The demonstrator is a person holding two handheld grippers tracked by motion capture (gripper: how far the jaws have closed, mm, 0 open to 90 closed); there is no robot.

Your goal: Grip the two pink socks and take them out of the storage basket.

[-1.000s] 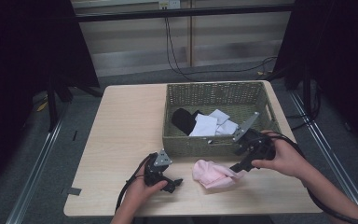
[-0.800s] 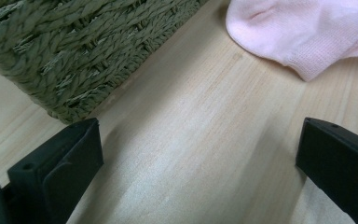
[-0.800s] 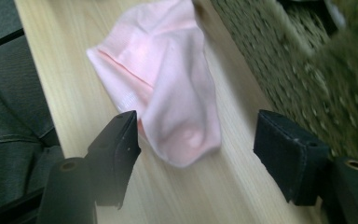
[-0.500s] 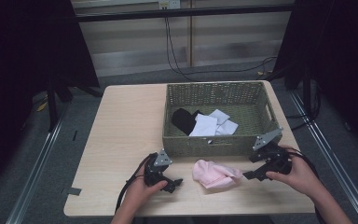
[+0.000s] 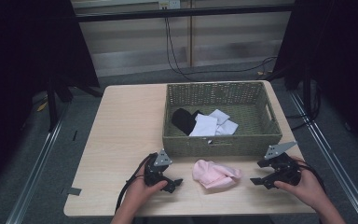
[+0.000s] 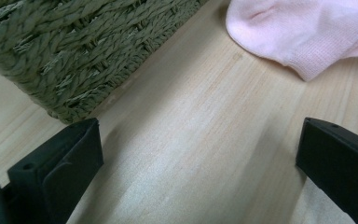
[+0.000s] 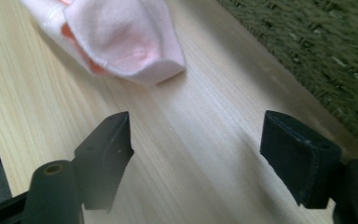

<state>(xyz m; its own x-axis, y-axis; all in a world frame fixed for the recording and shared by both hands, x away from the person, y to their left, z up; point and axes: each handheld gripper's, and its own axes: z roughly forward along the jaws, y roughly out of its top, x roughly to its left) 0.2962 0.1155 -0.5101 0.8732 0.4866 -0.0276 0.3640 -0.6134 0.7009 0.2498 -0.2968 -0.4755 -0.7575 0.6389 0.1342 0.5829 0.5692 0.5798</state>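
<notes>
Pink crumpled cotton sock (image 5: 214,173) is lying on the tabletop (image 5: 121,140) between both released claws, the right claw (image 5: 259,178), whose jaws have just been opening, needing to be aiming low at its nearest fold.

One pink sock (image 5: 214,174) near the front of one bench (image 5: 121,135), one green woven basket (image 5: 221,144) at far right, inside it one black sock (image 5: 184,120), two white socks (image 5: 204,126), two handheld grippers.
</notes>
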